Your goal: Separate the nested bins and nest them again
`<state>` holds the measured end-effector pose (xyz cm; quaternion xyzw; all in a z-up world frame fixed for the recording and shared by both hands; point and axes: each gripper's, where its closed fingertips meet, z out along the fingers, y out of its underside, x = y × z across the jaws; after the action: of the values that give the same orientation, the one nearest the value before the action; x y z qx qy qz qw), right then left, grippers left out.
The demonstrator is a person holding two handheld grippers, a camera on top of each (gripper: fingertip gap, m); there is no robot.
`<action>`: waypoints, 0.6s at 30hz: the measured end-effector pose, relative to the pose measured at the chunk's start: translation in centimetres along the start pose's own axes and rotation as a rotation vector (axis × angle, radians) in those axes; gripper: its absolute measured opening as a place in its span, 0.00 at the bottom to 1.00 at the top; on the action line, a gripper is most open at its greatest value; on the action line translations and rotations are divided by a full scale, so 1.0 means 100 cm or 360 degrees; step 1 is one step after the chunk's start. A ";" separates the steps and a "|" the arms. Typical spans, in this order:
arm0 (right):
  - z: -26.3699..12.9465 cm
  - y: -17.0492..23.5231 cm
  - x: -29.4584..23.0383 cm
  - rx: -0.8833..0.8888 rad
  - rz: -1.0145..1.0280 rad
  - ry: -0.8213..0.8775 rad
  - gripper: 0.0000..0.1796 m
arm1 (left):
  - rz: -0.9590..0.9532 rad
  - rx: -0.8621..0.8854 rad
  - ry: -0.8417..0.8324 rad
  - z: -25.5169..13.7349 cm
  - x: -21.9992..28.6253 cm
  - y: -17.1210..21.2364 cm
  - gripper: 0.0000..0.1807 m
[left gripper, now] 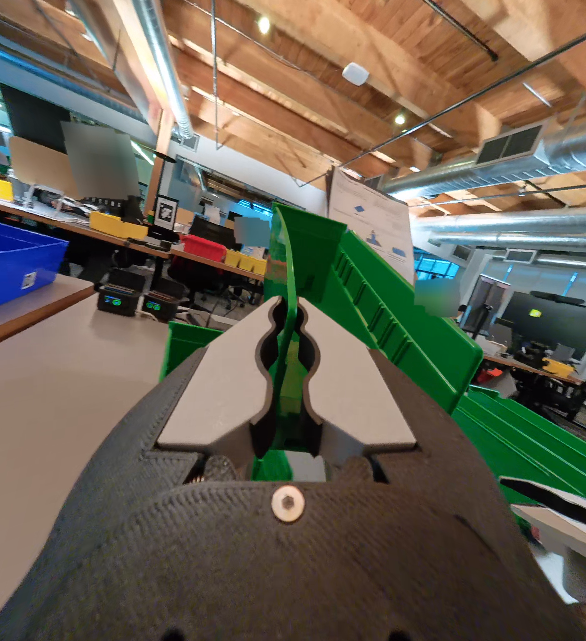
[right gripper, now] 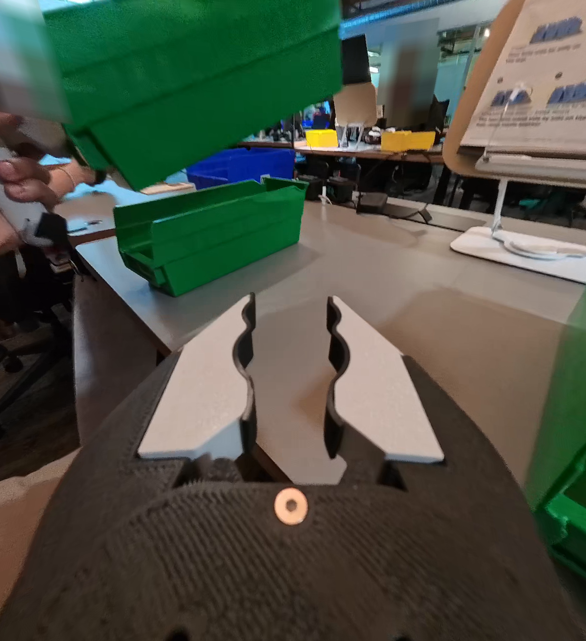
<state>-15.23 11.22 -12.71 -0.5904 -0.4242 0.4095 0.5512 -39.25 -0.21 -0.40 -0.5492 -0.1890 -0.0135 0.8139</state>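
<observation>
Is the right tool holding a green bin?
No, the right tool is open with only bare table between its fingers; the green bin sits farther away.

Bins [right gripper: 211, 229] green – grippers [right gripper: 290, 312] black w/ grey fingers [right gripper: 201, 381]; table [right gripper: 406, 277] grey, far bin [right gripper: 249, 163] blue.

Bright, even light comes from ceiling spotlights [left gripper: 263, 24] above the grey table [right gripper: 406, 263]. Soft shadows lie on it. Both views bend at the edges; the right wrist view is blurred.
</observation>
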 end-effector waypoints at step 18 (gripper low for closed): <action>-0.023 -0.018 -0.016 0.0124 0.0458 0.0219 0.25 | -0.0061 -0.0366 0.0377 -0.014 0.171 0.138 0.04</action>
<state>-13.62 9.03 -10.77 -0.6499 -0.2802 0.4590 0.5370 -19.75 7.15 -7.60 -0.6297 -0.0994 -0.1153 0.7618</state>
